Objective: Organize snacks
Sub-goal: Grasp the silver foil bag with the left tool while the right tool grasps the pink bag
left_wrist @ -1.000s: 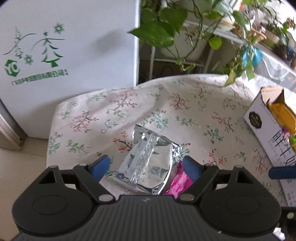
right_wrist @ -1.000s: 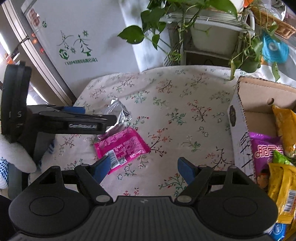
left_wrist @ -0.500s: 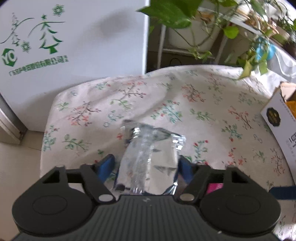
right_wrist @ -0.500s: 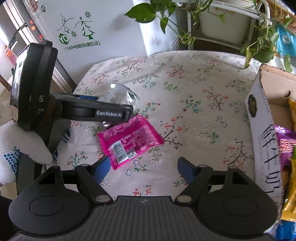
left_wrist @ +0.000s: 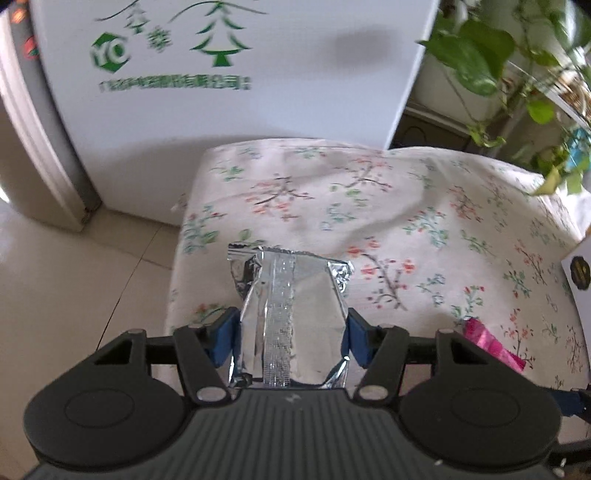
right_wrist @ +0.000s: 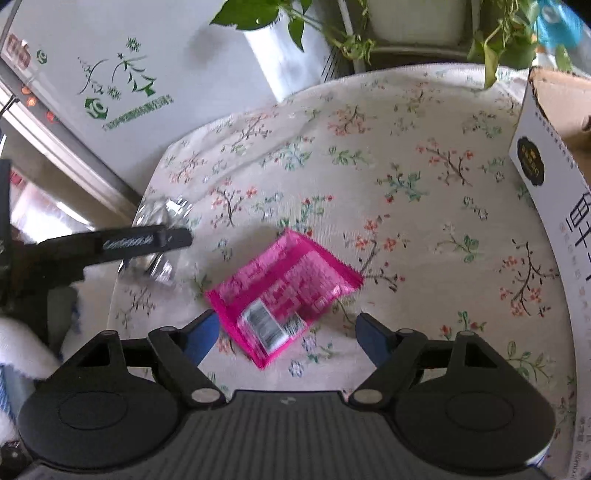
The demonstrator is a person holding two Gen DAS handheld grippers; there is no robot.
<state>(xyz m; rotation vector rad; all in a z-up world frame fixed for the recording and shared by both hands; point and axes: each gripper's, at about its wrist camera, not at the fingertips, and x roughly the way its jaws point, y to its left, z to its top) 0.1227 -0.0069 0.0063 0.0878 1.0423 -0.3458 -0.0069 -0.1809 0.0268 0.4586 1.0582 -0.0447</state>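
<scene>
A silver foil snack packet lies near the left edge of the flowered table. My left gripper is closing around it, and its blue pads touch both sides of the packet. A pink snack packet lies flat on the cloth, barcode up. My right gripper hovers just above the pink packet's near end with its jaws wide and opening a little, touching nothing. In the right wrist view the silver packet is partly hidden behind a black finger of the left gripper.
A white cardboard box stands at the table's right edge. A large white carton with a green tree logo is behind the table. Potted plants hang over the far side. Tiled floor lies left of the table.
The left gripper shifted left and its jaws closed in from wide apart onto the silver packet. The right gripper sank closer to the pink packet, which now sits between its fingers.
</scene>
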